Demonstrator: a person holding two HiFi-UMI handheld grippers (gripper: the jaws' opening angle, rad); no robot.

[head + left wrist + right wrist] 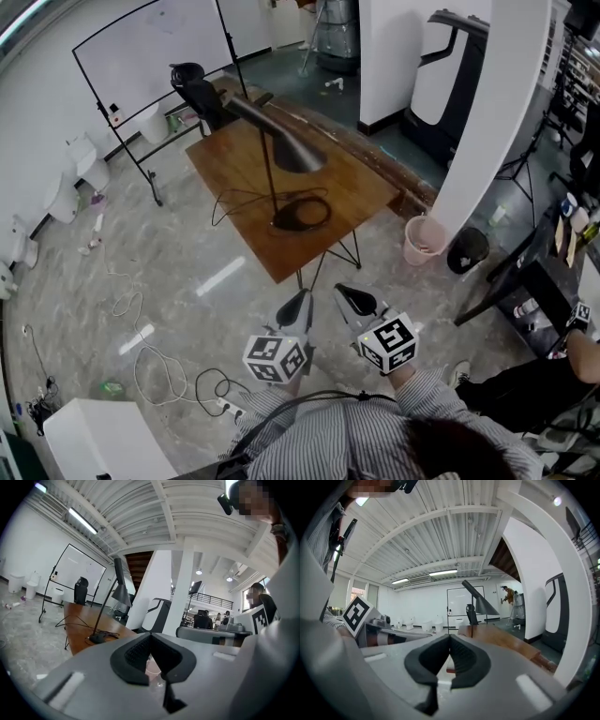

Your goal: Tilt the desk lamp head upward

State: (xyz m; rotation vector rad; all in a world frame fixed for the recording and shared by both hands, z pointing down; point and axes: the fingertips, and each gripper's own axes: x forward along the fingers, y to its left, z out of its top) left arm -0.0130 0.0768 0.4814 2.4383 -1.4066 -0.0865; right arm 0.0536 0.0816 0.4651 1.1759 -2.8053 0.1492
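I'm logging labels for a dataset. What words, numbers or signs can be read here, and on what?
No words or numbers are readable.
White marker cubes on left gripper and right gripper: black square patterns, no letters.
White whiteboard behind the brown wooden table: faint marks, too small to read.

Right tool [449, 640] jaws together, desk lamp [483, 604] standing on wooden table [501, 641] ahead, whiteboard [455, 603] behind

Open floor [169, 253] lies between my left gripper [298, 302], right gripper [349, 294] and the counter [234, 155]. Over the counter I see only the desk lamp [298, 155] and its looping cord [326, 211] in the way; a pink bucket [424, 240] and white pillar [487, 122] crowd its right.
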